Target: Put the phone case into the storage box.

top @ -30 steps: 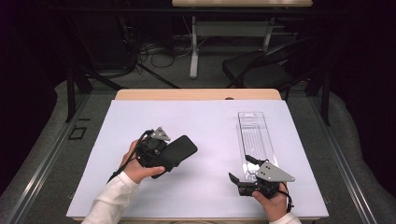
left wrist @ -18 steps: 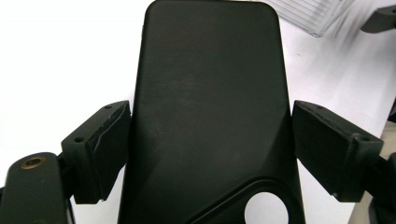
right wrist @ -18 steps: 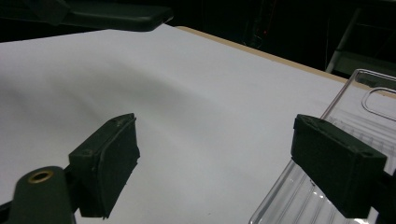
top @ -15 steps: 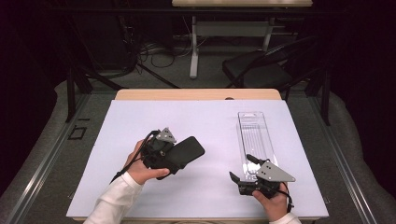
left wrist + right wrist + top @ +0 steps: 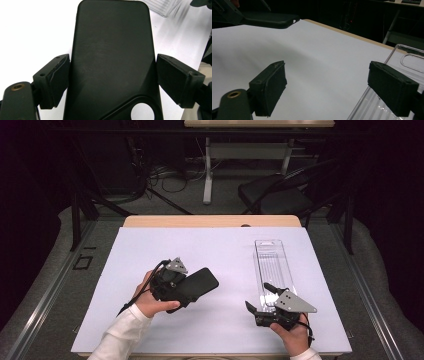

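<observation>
A flat black phone case (image 5: pixel 202 281) with rounded corners is held a little above the white table sheet (image 5: pixel 220 245) at centre left, and my left gripper (image 5: pixel 184 290) is shut on its two long edges. In the left gripper view the case (image 5: pixel 112 42) runs up between the pads, with a round cut-out near the bottom. My right gripper (image 5: pixel 258 296) rests at the front right, open and holding nothing, one jaw beside the near end of a clear plastic package tray (image 5: pixel 273 265). The right gripper view shows bare sheet between the jaws (image 5: pixel 332 85), the clear tray (image 5: pixel 409 58) at right and the case (image 5: pixel 269 21) far off.
The white sheet covers a wooden table whose back edge (image 5: pixel 210 221) shows bare. Beyond the table stand a dark chair (image 5: pixel 280 195), a desk frame (image 5: pixel 207 175) and floor cables (image 5: pixel 160 175). The sheet's middle and back left lie bare.
</observation>
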The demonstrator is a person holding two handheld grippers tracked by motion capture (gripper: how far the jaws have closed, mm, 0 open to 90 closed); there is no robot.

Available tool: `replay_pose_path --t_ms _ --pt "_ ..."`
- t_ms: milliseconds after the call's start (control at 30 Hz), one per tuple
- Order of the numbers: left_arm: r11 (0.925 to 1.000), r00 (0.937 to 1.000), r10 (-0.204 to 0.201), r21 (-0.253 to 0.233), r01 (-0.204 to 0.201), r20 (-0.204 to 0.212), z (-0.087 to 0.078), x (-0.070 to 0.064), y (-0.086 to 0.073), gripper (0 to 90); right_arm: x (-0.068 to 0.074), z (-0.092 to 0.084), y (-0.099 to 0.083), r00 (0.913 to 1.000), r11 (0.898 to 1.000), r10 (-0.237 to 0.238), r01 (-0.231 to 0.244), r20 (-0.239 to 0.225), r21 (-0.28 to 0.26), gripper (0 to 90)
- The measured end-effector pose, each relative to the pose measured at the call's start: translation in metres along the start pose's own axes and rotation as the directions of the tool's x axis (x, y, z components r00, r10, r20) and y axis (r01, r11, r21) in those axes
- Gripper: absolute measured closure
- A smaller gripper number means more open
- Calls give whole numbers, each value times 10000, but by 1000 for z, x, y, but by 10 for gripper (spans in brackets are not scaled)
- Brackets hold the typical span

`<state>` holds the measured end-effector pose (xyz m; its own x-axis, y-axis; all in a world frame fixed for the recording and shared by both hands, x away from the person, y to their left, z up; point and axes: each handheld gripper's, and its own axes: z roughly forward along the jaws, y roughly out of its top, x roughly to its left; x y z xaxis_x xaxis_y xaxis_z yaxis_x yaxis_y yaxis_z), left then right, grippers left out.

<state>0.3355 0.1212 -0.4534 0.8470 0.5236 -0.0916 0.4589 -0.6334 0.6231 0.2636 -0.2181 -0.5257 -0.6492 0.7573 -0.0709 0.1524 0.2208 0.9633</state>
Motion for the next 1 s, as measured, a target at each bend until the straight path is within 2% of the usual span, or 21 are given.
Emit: replay_pose_path --t_ms 100,167,233,433,500,600,700,867,1000 --pt "10000 10000 -25 -34 25 -2 0 0 0 149 0 2 4 9999 9999 -132 132 99 31 141" --pt "10000 10000 -46 -55 46 13 -1 0 0 149 1 3 7 9997 9997 -234 234 14 50 141" --pt "10000 10000 -46 -50 46 42 -1 1 0 149 2 3 11 9992 9987 -399 401 -99 301 141" --pt "10000 9999 -83 0 83 92 -3 3 -1 149 11 10 23 9930 9918 -1078 1108 -488 639 143" --pt "9999 9999 -122 -23 122 100 -3 3 -1 150 14 14 27 9864 9852 -1525 1566 -609 692 144" --pt "9999 9998 -119 -18 120 134 -4 3 -2 149 19 20 33 9717 9713 -2208 2269 -836 718 146" --pt "9999 9998 -144 -15 144 113 -4 4 -2 149 22 25 38 9592 9603 -2596 2687 -1120 750 147" --pt "9999 9998 -151 24 151 127 -5 5 -3 149 24 33 41 9509 9510 -2765 2915 -1389 1027 145" --pt "9998 9997 -207 14 207 101 -5 6 -3 149 25 39 42 9490 9469 -2801 2980 -1448 1210 143"
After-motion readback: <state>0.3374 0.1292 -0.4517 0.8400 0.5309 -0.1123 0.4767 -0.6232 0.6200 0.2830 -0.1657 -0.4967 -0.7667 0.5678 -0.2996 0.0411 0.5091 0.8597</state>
